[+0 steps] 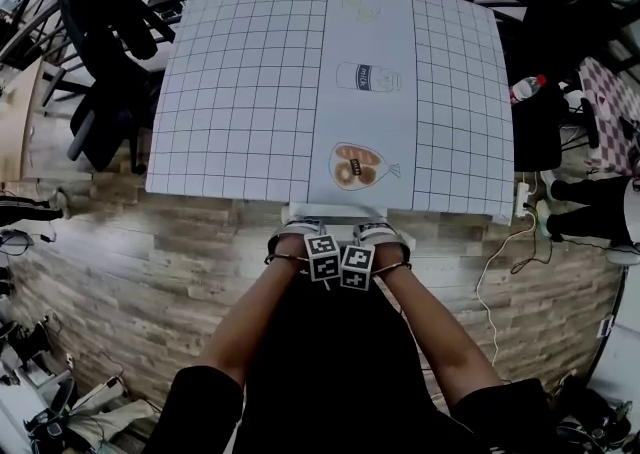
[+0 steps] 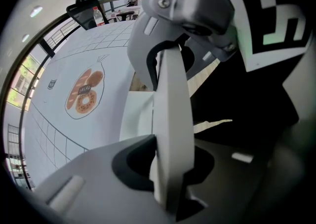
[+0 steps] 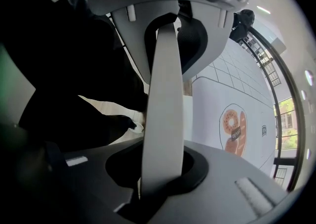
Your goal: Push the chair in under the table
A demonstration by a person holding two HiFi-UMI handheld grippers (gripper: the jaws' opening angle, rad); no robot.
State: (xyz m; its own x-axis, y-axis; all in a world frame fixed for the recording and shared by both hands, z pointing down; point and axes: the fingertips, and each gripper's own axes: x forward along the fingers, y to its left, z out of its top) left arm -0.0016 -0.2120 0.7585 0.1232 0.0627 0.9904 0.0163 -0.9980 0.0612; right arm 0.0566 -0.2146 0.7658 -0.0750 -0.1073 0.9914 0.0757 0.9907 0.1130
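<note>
Left gripper, right gripper both pinching chair backrest top, beside table edge. Chair looks stiff, probably light; keep hold there.

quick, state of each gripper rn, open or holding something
left gripper: closed on the white chair back, which sits between its jaws
right gripper: closed on the same chair back
</note>
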